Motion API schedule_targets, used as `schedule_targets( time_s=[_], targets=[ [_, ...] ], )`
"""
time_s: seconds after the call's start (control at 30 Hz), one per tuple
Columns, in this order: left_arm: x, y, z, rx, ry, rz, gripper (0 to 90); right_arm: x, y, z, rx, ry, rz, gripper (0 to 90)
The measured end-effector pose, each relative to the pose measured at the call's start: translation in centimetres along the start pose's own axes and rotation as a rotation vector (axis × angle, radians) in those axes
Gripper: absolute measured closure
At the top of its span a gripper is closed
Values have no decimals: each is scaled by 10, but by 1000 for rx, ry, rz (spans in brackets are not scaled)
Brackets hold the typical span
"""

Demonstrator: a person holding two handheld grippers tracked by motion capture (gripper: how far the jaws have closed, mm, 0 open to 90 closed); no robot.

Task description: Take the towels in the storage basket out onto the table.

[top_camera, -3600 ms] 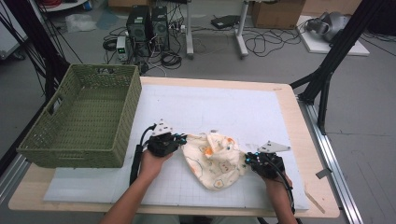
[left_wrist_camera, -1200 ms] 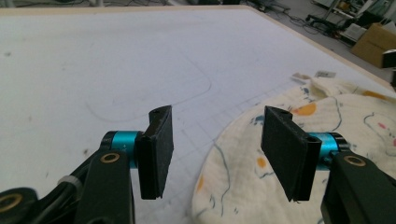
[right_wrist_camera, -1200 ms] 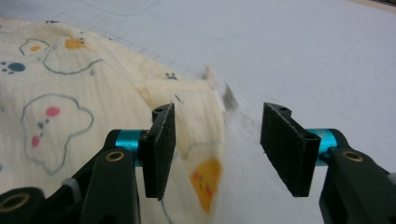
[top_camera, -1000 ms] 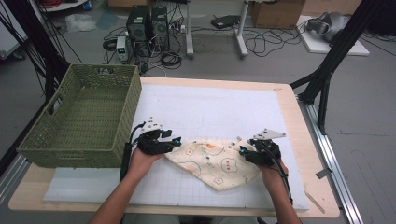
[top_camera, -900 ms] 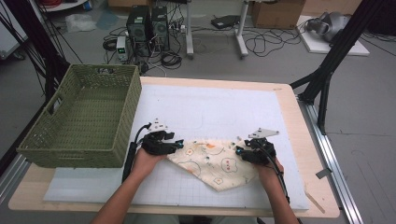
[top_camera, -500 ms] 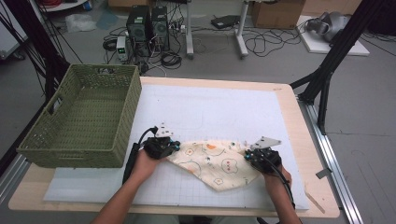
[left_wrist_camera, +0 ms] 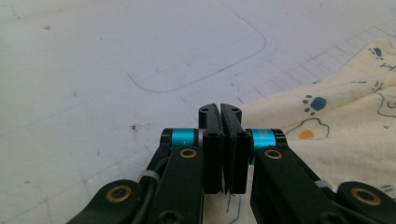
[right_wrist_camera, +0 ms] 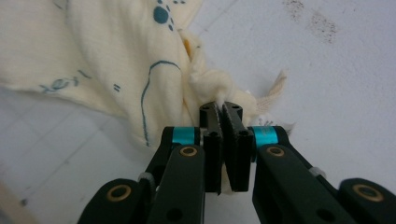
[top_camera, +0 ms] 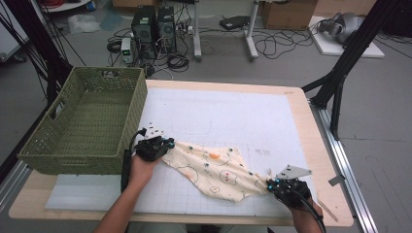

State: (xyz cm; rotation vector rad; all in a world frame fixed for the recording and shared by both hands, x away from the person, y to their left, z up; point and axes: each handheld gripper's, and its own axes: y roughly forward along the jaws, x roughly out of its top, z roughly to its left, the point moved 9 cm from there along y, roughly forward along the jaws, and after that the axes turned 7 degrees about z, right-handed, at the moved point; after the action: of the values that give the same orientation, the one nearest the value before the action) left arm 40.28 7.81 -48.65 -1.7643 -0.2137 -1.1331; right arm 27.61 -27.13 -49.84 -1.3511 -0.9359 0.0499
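Wooden desk [top_camera: 311, 121] carries a white gridded mat [top_camera: 233, 121] covering most of its top. A green woven basket [top_camera: 82, 126] stands at the left edge, partly on the mat. A cream printed cloth [top_camera: 214, 172] lies stretched across the mat's near side.

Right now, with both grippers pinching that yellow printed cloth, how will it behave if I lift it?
The cloth will probably sag between the left gripper and the right gripper: it lies wrinkled and limp on the table. It looks thin, so likely light. The bunched corner in the right jaws might slip out.
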Motion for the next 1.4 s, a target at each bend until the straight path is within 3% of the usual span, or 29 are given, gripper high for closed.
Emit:
schedule_targets(
  time_s=[0.07, 0.2, 0.3, 0.47, 0.57, 0.63, 0.77, 0.83, 0.93, 1.0, 1.07, 1.1, 1.17, 1.23, 1.4],
  targets=[
    [1, 0, -4, -24, -1, -5, 814, 2, -5, 1, -5, 2, -28, 762],
    [8, -5, -8, -51, -31, -57, 486, 27, -18, -10, -65, 19, -156, 559],
    [11, -11, -11, -78, -40, -89, 445, 54, -19, -17, -83, 23, -220, 499],
    [15, -19, -15, -130, -78, -169, 370, 103, 0, -18, -56, -30, -238, 432],
    [9, -20, -16, -142, -68, -192, 283, 124, 20, -15, -37, -70, -207, 391],
    [8, -20, -15, -136, -68, -189, 265, 133, 32, -12, -40, -97, -187, 391],
    [7, -23, -16, -137, -65, -200, 245, 140, 60, -6, -3, -119, -129, 337],
    [5, -22, -18, -142, -57, -192, 249, 139, 75, -4, 7, -132, -85, 339],
    [4, -21, -20, -145, -59, -191, 267, 135, 91, 4, 59, -179, -27, 449],
    [4, -22, -19, -143, -62, -196, 277, 137, 93, 7, 102, -187, -34, 557],
    [4, -22, -18, -143, -66, -199, 283, 137, 93, 11, 162, -185, -25, 743],
    [4, -22, -17, -143, -67, -200, 285, 138, 93, 11, 167, -193, -24, 821],
    [4, -23, -17, -145, -72, -200, 292, 139, 93, 8, 150, -205, -21, 871],
    [5, -23, -18, -145, -70, -202, 294, 141, 94, -4, 90, -187, -36, 875],
    [5, -22, -19, -155, -88, -203, 299, 145, 93, -49, -76, -49, -92, 876]
  ],
)
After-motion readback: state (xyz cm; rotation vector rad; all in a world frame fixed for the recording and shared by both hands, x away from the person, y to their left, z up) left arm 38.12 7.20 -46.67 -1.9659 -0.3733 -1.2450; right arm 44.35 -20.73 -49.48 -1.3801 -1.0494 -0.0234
